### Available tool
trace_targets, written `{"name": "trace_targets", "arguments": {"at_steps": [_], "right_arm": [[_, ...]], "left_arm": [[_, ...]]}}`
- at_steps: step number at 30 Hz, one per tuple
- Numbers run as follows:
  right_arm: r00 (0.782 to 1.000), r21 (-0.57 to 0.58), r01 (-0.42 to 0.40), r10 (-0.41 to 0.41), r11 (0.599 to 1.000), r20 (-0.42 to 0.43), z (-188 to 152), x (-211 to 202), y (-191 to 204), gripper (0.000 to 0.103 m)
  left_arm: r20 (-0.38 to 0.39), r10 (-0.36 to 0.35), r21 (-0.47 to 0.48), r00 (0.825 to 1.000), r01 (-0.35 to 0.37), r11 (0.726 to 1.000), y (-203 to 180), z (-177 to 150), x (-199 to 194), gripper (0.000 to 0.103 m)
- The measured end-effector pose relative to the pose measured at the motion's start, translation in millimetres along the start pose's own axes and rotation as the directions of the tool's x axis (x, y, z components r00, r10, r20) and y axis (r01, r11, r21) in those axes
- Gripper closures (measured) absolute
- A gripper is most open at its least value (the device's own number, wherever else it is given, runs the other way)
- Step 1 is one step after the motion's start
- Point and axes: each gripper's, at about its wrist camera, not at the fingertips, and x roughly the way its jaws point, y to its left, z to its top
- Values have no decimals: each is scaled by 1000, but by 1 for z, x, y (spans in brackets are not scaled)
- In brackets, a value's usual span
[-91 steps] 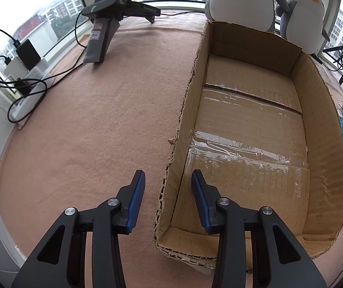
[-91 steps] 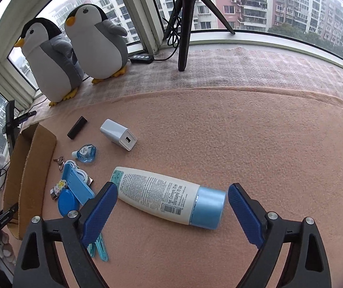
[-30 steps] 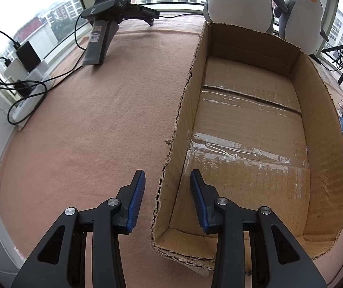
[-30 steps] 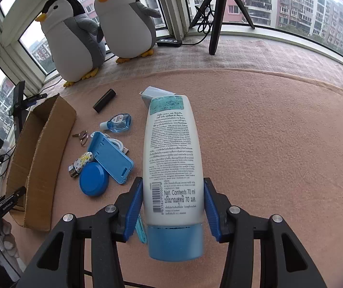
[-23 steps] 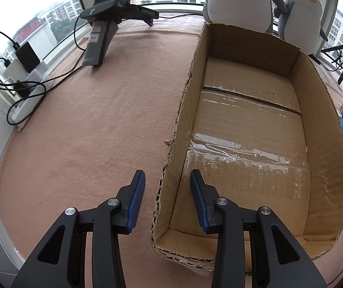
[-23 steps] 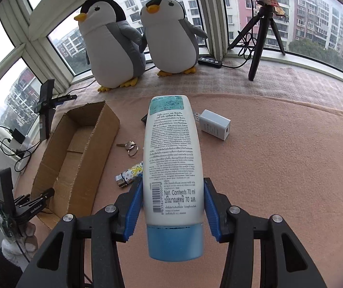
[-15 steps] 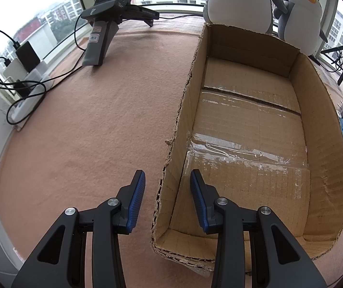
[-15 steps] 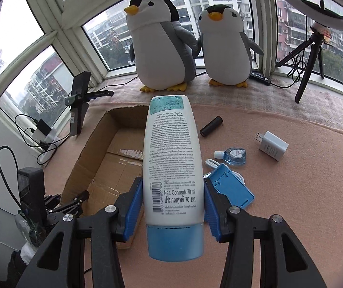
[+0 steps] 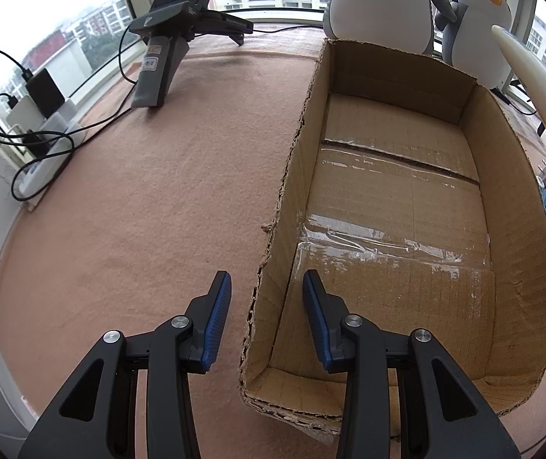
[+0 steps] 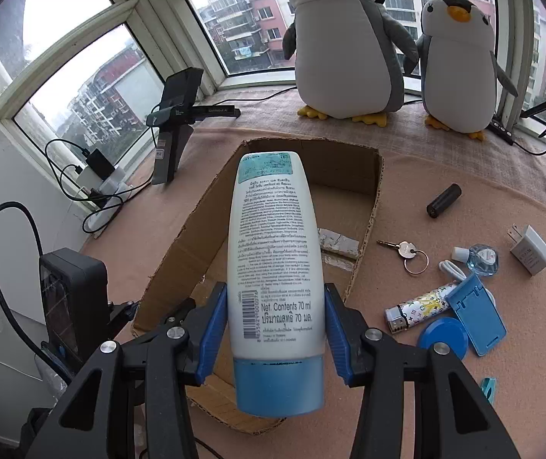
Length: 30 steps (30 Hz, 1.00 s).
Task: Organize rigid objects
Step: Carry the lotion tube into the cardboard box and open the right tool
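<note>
Compared with half a second ago, my right hand-held gripper [image 10: 276, 327] has come closer to the box [image 10: 372, 206] and now hangs over its near end, and it still clamps the tube [image 10: 273, 260] between both blue pads, just above the blue cap, with the crimped end pointing away from me. In the left wrist view the tip of the tube [image 9: 533, 88] has now entered at the upper right, above the far right corner of the box [image 9: 277, 206]; before it was not there. My left hand-held gripper [image 9: 267, 321] has not moved: its jaws are open at a narrow gap and stand on both sides of the left wall of the box, without pressing it as far as I can tell. The box is open on top and I see only its taped cardboard floor inside. On the pink surface [image 10: 464, 176] to the right of the box lie a key [image 10: 407, 250], a lighter [image 10: 416, 308], a blue stand [image 10: 475, 313], a round blue lid [image 10: 443, 338], a small bottle [image 10: 481, 258], a charger [image 10: 530, 249] and a black cylinder [image 10: 444, 200]. Two penguins [image 10: 345, 46] stand behind the box at the window.
</note>
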Motion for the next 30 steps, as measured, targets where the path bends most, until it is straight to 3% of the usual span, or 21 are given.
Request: {"name": "trace_targets", "arguments": {"at_steps": [16, 30], "right_arm": [[997, -26, -8, 7, 1000, -73, -3, 32, 11, 58], [999, -48, 8, -10, 999, -52, -7, 24, 11, 53]], "left_arm": [[1, -1, -1, 1000, 1, 1000, 1, -1, 0, 66], [2, -1, -3, 1000, 1, 1000, 3, -2, -1, 67]]}}
